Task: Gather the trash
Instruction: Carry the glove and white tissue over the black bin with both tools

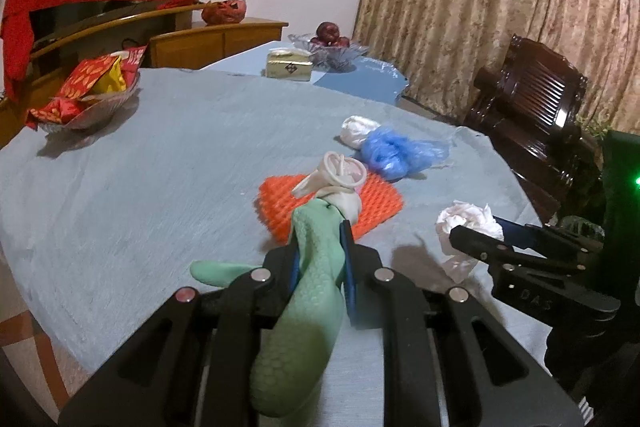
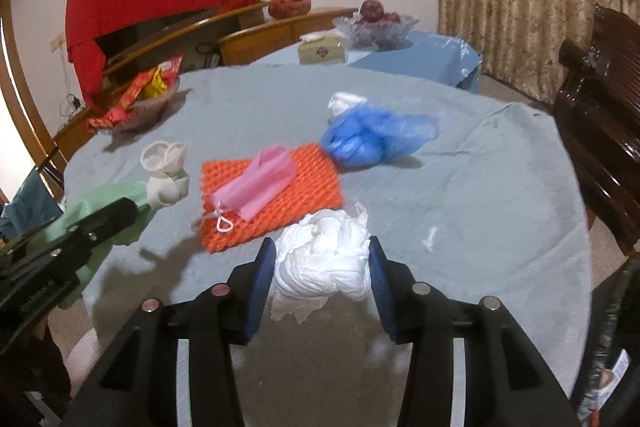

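Note:
My left gripper [image 1: 320, 247] is shut on a green rubber glove [image 1: 308, 327] whose cream cuff [image 1: 340, 179] sticks out past the fingertips; the same glove [image 2: 116, 195] shows at the left of the right wrist view. Between the blue pads of my right gripper [image 2: 322, 267] sits a crumpled white wad [image 2: 320, 259], pinched and held just above the cloth. On the table lie an orange foam net [image 2: 280, 203] with a pink mask [image 2: 256, 187] on it, a blue plastic bag [image 2: 368, 139] and a white bag [image 2: 344, 103] behind that.
The round table [image 2: 480, 195] has a grey-blue cloth. A bowl of red packets [image 1: 92, 99] stands far left, a tissue box [image 1: 288, 67] and fruit bowl [image 1: 332, 47] at the back. A dark wooden chair [image 1: 532, 99] is on the right. A small white scrap [image 2: 430, 239] lies nearby.

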`<state>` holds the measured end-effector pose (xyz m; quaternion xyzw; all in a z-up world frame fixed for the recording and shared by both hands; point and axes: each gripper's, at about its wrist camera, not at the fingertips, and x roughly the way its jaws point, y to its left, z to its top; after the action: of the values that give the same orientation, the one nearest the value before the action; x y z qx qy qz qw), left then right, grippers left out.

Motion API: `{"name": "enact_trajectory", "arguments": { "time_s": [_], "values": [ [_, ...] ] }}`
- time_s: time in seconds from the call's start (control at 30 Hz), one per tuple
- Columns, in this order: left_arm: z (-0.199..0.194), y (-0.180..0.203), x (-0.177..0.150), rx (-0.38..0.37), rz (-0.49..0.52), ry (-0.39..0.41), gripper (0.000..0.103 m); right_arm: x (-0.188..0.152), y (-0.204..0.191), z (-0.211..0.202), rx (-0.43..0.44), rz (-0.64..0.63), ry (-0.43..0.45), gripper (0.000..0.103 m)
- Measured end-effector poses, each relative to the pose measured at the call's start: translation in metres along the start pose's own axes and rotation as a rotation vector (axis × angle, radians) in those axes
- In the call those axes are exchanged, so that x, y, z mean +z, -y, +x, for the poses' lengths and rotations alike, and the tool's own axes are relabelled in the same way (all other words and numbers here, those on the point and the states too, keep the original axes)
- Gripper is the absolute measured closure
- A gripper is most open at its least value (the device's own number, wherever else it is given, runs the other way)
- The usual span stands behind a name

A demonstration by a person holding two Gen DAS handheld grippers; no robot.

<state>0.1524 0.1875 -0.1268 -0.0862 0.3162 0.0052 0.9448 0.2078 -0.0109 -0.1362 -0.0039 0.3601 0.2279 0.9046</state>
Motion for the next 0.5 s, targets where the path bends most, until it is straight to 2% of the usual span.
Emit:
{"name": "enact_trajectory", "arguments": {
  "time_s": [0.5],
  "values": [
    [-0.022, 0.072, 0.016, -0.111, 0.069, 0.046, 0.087, 0.008, 0.037, -0.09, -0.063, 0.032, 0.124, 0.057]
  ]
}}
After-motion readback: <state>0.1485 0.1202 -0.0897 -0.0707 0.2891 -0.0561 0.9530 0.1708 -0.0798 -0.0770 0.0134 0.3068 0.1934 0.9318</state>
